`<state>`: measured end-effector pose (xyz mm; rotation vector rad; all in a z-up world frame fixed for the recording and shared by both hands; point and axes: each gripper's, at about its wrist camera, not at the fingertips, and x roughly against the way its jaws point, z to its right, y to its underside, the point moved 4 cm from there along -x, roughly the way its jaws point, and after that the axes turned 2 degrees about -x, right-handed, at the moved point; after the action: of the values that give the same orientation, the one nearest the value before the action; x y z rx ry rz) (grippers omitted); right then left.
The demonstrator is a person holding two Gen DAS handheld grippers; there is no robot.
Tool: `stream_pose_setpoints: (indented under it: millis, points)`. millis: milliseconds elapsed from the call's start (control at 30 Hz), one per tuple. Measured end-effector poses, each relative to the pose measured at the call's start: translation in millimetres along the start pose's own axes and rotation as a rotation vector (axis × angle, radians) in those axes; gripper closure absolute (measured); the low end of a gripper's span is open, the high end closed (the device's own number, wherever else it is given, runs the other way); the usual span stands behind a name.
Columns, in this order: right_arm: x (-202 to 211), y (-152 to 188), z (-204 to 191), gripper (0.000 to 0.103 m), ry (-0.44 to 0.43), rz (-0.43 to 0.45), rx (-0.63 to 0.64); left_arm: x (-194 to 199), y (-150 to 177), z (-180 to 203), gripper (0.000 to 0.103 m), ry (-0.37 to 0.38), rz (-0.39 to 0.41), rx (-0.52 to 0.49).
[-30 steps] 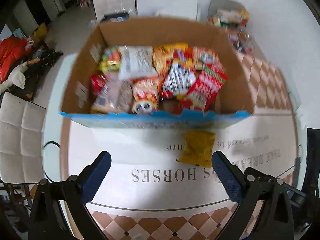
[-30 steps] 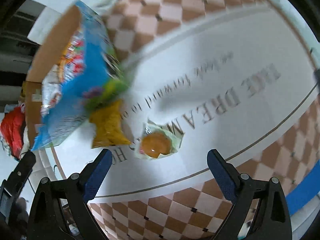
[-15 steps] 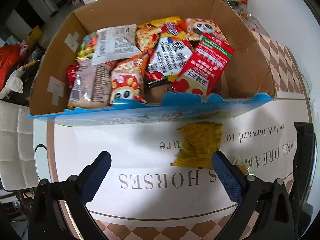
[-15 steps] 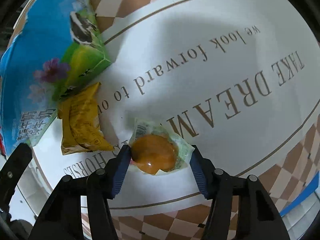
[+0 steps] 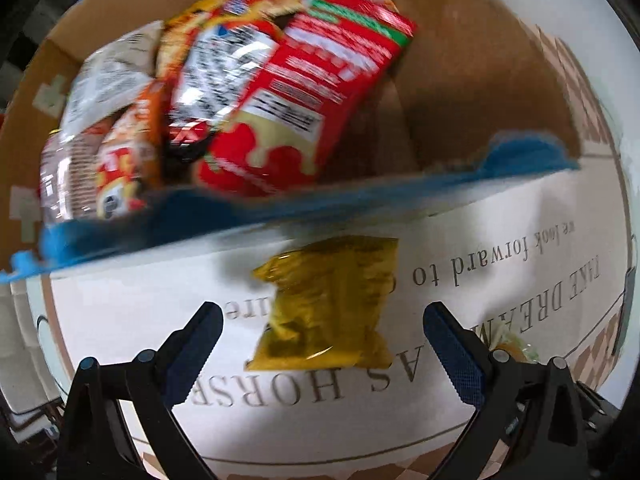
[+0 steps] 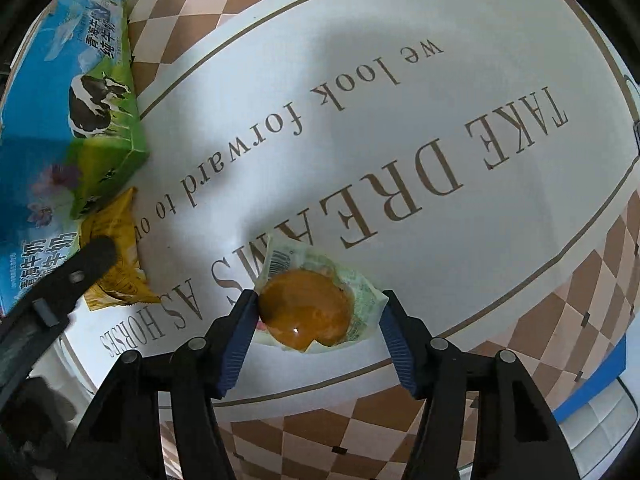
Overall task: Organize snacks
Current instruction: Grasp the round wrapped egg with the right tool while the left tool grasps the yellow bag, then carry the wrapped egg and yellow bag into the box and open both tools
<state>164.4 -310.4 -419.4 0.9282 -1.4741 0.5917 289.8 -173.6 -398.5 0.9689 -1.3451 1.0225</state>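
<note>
The right gripper (image 6: 316, 314) is clamped on a small wrapped cake (image 6: 308, 312), its blue pads pressing the wrapper edges on both sides. To my eye the hold should stay light, since the round golden cake looks soft and the clear, green-printed film is slippery.

The left gripper (image 5: 320, 344) hangs over a yellow packet (image 5: 328, 304), its jaws wide and only beginning to narrow, pads not yet touching. I would centre it and pinch the crinkled foil across its width. The packet lies flat on the lettered tablecloth (image 5: 520, 280), just beside the cardboard box (image 5: 460, 92), which is already crowded with bright snack bags.
</note>
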Motion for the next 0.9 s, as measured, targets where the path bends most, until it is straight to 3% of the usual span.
stream_pose_setpoints:
  millis: [33,67,100,133,333,667,900]
  points:
    - [-0.3,0.0,0.1,0.040,0.003,-0.002,0.005,-3.7,-0.8,2.7,0.016,-0.004,-0.004,-0.008]
    - [-0.4,-0.2,-0.4,0.040,0.006,-0.003,0.011,-6.7,-0.9,3.9,0.036,-0.007,-0.010,-0.010]
    - [-0.9,-0.6,-0.7,0.040,0.008,-0.007,0.015,-10.8,0.1,4.4,0.045,-0.015,-0.026,-0.008]
    - [-2.5,-0.6,-1.4,0.040,0.009,-0.015,0.019,-13.0,0.9,4.4,0.048,-0.013,-0.031,-0.005]
    - [-9.4,-5.5,-16.2,0.045,0.034,-0.022,0.062,-13.9,24.6,-6.6,0.049,-0.009,-0.050,0.026]
    - [-20.1,37.5,-23.5,0.045,0.053,-0.082,0.201,-18.3,106.1,-30.5,0.049,0.010,-0.154,0.107]
    - [-23.0,53.5,-30.0,0.045,0.080,-0.088,0.261,-25.3,110.3,-29.8,0.047,0.015,-0.154,0.115]
